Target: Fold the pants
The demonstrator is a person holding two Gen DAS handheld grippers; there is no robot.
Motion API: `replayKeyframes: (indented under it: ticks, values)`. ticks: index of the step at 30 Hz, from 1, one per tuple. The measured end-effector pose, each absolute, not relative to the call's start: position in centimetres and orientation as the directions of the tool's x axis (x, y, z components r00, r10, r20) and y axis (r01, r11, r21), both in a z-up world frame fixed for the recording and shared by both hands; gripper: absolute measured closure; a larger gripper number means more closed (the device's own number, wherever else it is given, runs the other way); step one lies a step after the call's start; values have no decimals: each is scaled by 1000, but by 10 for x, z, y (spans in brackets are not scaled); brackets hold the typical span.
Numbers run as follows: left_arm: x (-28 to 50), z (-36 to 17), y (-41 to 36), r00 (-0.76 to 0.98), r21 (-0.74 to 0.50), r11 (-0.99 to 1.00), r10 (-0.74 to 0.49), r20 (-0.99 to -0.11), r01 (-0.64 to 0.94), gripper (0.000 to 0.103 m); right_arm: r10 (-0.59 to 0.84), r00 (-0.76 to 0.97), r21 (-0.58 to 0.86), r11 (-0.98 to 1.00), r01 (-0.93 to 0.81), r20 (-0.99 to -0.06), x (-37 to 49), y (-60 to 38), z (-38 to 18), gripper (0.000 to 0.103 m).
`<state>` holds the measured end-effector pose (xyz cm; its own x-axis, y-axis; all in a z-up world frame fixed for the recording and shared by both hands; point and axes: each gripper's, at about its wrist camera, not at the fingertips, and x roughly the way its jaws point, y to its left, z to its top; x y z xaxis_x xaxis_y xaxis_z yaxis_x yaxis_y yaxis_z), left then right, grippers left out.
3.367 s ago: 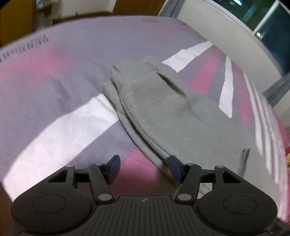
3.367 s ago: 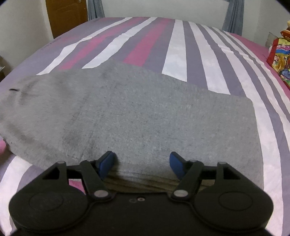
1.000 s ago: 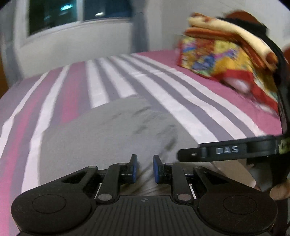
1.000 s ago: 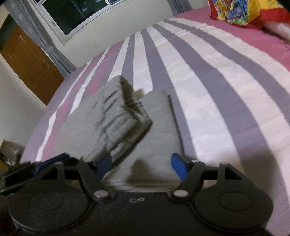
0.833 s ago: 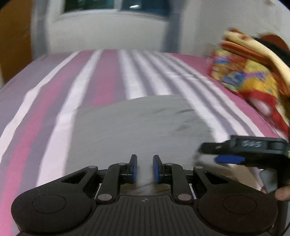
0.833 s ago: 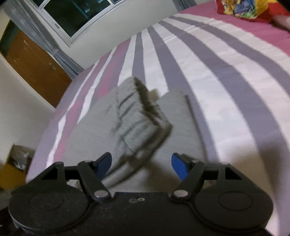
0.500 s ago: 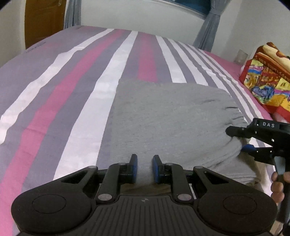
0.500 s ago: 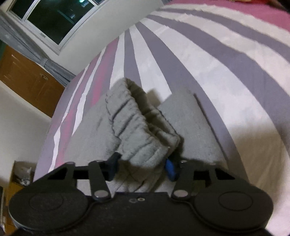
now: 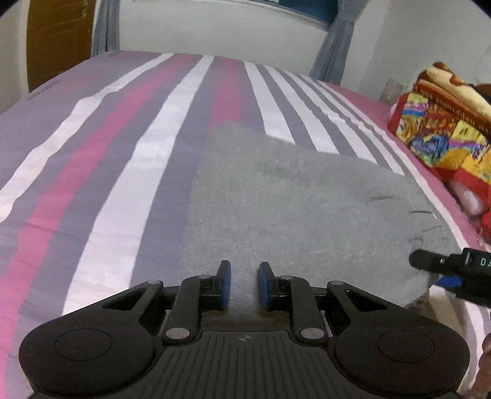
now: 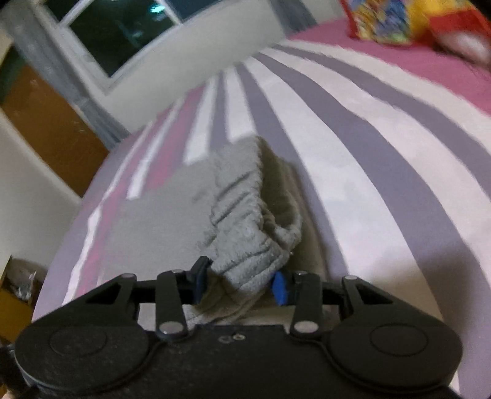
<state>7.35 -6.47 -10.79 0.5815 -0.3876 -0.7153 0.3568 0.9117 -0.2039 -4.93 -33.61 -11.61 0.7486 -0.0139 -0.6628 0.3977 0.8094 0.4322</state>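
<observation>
Grey fleece pants (image 9: 300,208) lie folded on the striped bed. My left gripper (image 9: 244,285) is shut on the near edge of the pants, cloth pinched between the blue pads. My right gripper (image 10: 239,284) is shut on the bunched elastic waistband end of the pants (image 10: 245,224), with the jaws still fairly wide around the thick cloth. The right gripper also shows at the right edge of the left wrist view (image 9: 454,273), at the pants' right end.
The bed sheet (image 9: 122,159) has pink, purple and white stripes. A colourful folded blanket (image 9: 442,129) lies at the right side of the bed. A window (image 10: 122,27), a brown door (image 10: 46,129) and a box on the floor (image 10: 15,288) are beyond the bed.
My right gripper has closed on the bunched waistband end of the pants. My left gripper stays shut on the near edge; its view has swung left across the bed.
</observation>
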Motion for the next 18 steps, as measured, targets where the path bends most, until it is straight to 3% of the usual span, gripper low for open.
replayKeyframes:
  ticks: [5,9,18]
  values:
    - [74,-113,-71,582,-180,915,-372,-724,361,84,-33,720,389,824,413,-694,-43,-334,-125,57]
    - [71,-111,-72,578,-184,911,-380,-722,370,84,-96,746,344,843,413,-659,-56,-329,-101,38]
    - [95,-93,-86,593,-193,923,-363,-718,332,84,-140,793,153,947,281,-593,-20,-295,-62,39]
